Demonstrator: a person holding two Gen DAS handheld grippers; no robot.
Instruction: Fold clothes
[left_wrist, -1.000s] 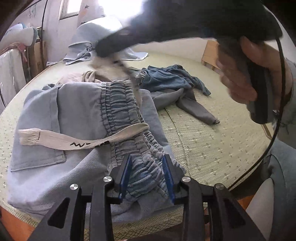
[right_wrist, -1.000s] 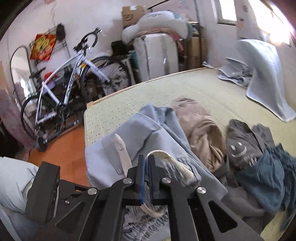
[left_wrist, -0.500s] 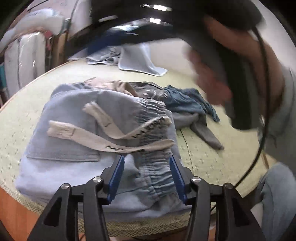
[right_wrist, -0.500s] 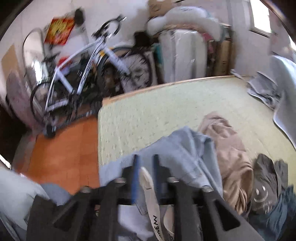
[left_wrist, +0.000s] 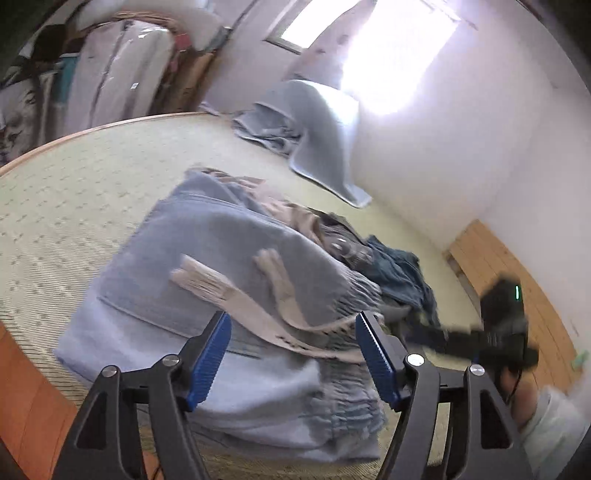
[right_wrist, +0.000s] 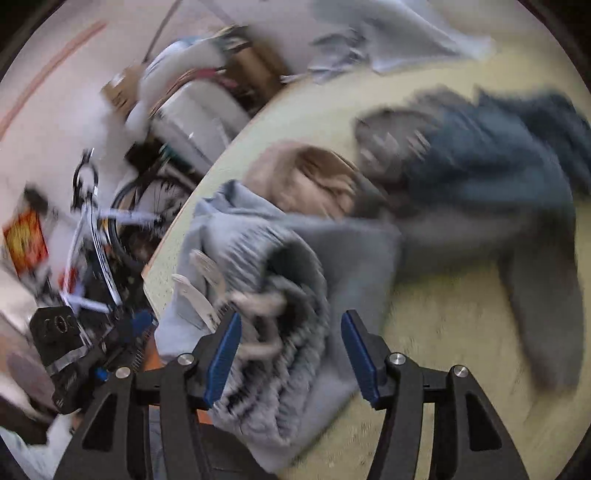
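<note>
Main risk: the loose drawstring (left_wrist: 266, 325) lay flopped across the folded light-blue pants (left_wrist: 221, 266), right at the elastic waistband (left_wrist: 351, 384). A pinch there would likely catch cord only, and the fold would slide open. The pants also sat at the mattress (left_wrist: 74, 192) near edge, so a drag toward the person could tip them onto the floor. The right view was heavily blurred, so aim on that side looked unreliable.

Left gripper (left_wrist: 295, 365): jaws spread wide, holding nothing, hovering over the pants with waistband and drawstring between the pads. Right gripper (right_wrist: 291, 358): also spread and empty, over the waistband end. Unfolded pile (tan, grey, dark blue) (left_wrist: 369, 254) lay just beyond the pants toward mid-mattress.
</note>
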